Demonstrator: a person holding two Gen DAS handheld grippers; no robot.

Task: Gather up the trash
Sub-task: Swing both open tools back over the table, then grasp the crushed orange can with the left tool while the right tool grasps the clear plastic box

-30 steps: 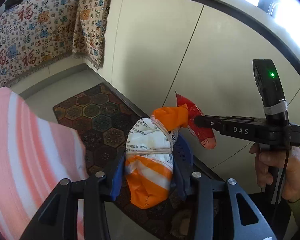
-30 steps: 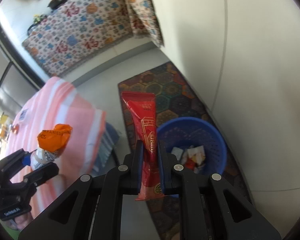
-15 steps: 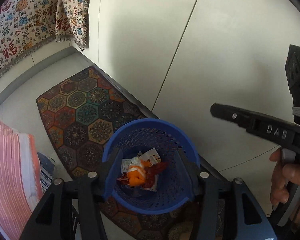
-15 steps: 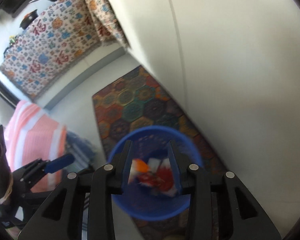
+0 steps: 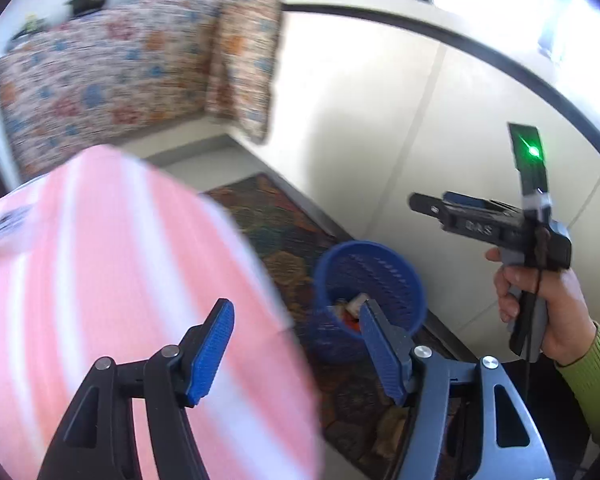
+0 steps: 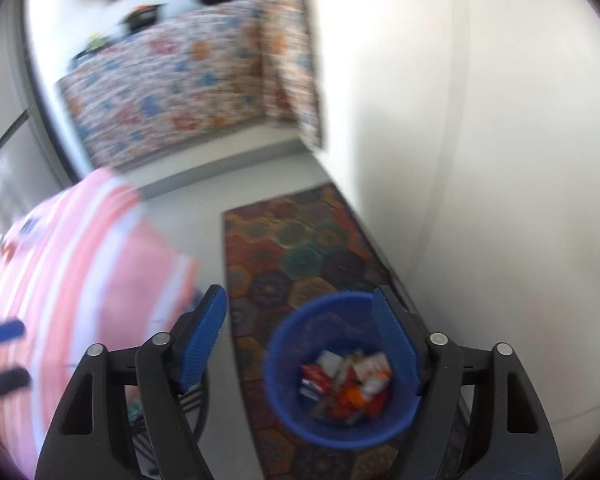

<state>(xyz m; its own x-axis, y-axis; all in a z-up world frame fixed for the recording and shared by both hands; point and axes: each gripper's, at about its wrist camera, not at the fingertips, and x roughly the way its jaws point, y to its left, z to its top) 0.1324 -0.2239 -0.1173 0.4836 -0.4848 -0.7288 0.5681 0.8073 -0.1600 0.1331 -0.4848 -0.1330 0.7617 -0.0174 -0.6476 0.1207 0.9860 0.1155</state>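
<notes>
Both wide open, nothing held: left hand-held gripper [image 5: 296, 344] over pink-striped desk [image 5: 100, 280], right hand-held gripper [image 6: 300, 340] above blue basket [image 6: 284, 392] on rug [image 6: 300, 248], w/ trash [image 6: 344, 384] inside.

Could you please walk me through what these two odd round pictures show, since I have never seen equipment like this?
A person holds a handheld two-finger gripper in each hand; a fisheye camera on each looks along its fingers, hence the round pictures. One picture is from the left gripper, the other from the right gripper. Both are open and hold nothing. The left view also shows the person's right hand gripping the other tool. On the floor, a blue basket with wrappers inside stands on a patterned rug. To the left is a pink striped cloth.
</notes>
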